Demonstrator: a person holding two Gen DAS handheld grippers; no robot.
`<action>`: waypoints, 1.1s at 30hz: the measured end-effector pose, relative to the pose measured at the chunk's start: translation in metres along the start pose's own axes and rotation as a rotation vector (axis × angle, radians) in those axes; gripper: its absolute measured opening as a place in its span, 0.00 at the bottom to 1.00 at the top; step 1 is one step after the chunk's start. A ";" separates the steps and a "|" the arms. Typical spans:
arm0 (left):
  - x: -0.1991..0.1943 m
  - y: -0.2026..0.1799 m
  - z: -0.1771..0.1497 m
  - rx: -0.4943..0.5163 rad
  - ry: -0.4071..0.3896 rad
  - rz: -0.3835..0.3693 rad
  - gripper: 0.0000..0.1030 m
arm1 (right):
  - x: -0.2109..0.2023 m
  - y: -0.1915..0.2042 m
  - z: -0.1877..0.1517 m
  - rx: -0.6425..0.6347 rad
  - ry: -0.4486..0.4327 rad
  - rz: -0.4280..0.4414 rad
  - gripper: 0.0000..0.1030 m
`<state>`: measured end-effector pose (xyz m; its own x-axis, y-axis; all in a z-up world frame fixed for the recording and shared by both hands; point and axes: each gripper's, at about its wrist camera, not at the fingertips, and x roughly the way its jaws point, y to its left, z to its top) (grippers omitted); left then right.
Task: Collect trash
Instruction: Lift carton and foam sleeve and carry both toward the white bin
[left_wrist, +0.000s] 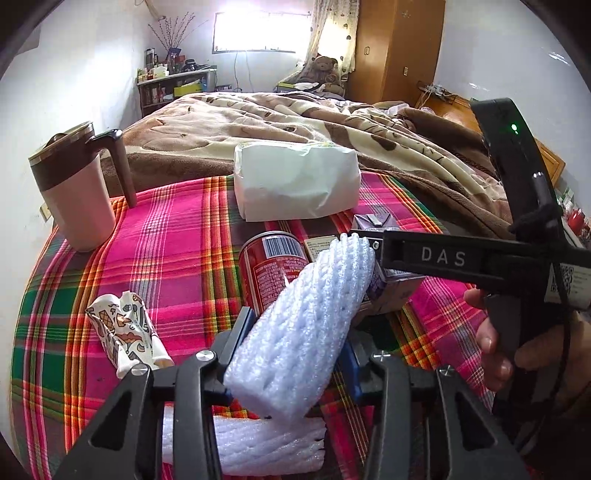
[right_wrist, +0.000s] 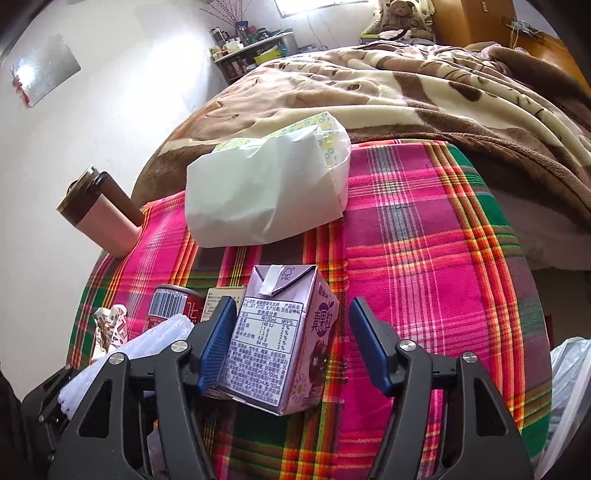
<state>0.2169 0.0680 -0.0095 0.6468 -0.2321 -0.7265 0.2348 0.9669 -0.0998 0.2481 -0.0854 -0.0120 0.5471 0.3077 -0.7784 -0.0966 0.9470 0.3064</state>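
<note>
My left gripper (left_wrist: 295, 332) is shut on a white foam net sleeve (left_wrist: 306, 317), which tilts up between the blue pads. A second foam sleeve (left_wrist: 266, 446) lies under it on the plaid cloth. Just beyond stand a red drink can (left_wrist: 269, 266) and a crumpled printed paper cup (left_wrist: 125, 332) to the left. In the right wrist view a purple drink carton (right_wrist: 280, 343) stands between the jaws of my right gripper (right_wrist: 291, 306). The left pad (right_wrist: 218, 347) is against the carton, while the right pad (right_wrist: 369, 347) stands clear of it.
A pink mug with a brown lid (left_wrist: 74, 192) stands at the far left of the plaid cloth (left_wrist: 177, 258). A white tissue pack (left_wrist: 295, 181) sits at the back, with a bed and brown blanket (left_wrist: 295, 118) behind. A white plastic bag (right_wrist: 569, 387) hangs at the right edge.
</note>
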 end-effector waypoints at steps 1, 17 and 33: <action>-0.001 0.000 -0.001 -0.003 -0.004 0.000 0.40 | -0.001 0.001 0.000 -0.002 -0.002 0.002 0.56; -0.016 -0.006 -0.017 -0.055 -0.016 -0.030 0.32 | -0.026 -0.005 -0.024 -0.042 -0.054 -0.034 0.42; -0.035 -0.032 -0.038 -0.069 -0.031 -0.082 0.32 | -0.056 -0.021 -0.060 -0.016 -0.089 -0.022 0.42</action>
<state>0.1597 0.0489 -0.0066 0.6495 -0.3130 -0.6930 0.2378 0.9492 -0.2059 0.1693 -0.1165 -0.0078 0.6206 0.2781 -0.7332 -0.0964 0.9550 0.2807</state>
